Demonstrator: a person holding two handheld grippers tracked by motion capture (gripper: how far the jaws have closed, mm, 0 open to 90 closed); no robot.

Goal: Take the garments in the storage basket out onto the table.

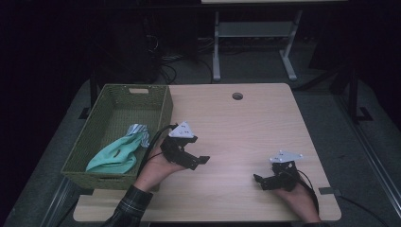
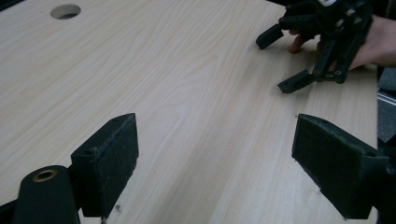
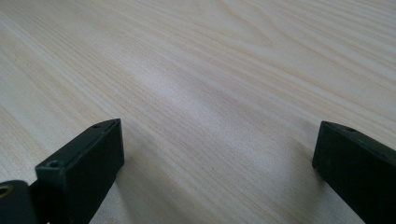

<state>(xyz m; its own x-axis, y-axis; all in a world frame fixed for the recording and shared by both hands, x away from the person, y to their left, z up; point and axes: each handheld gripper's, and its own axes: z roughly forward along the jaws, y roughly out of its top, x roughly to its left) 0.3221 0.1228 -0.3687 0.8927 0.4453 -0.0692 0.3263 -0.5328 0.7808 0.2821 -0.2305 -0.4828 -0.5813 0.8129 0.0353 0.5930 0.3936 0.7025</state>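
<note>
My left gripper [image 1: 198, 162] hovers over the light wooden table [image 1: 236, 127], just right of the green woven basket [image 1: 166, 109], pointing right. Its jaws stand wide open with nothing between them, as the left gripper view [image 2: 219, 163] also shows, with bare wood between the pads. My right gripper [image 1: 260, 182] sits near the table's front right, pointing left, also open and empty [image 3: 215, 163]. The left gripper view catches the right gripper [image 2: 282, 60] farther off, held by a hand, jaws apart.
A teal cloth [image 1: 113, 153] and a grey patterned cloth [image 1: 138, 130] lie inside the basket at the table's left edge. A round cable hole [image 1: 237, 96] sits near the far edge. A white table frame [image 1: 255, 33] stands on the floor beyond.
</note>
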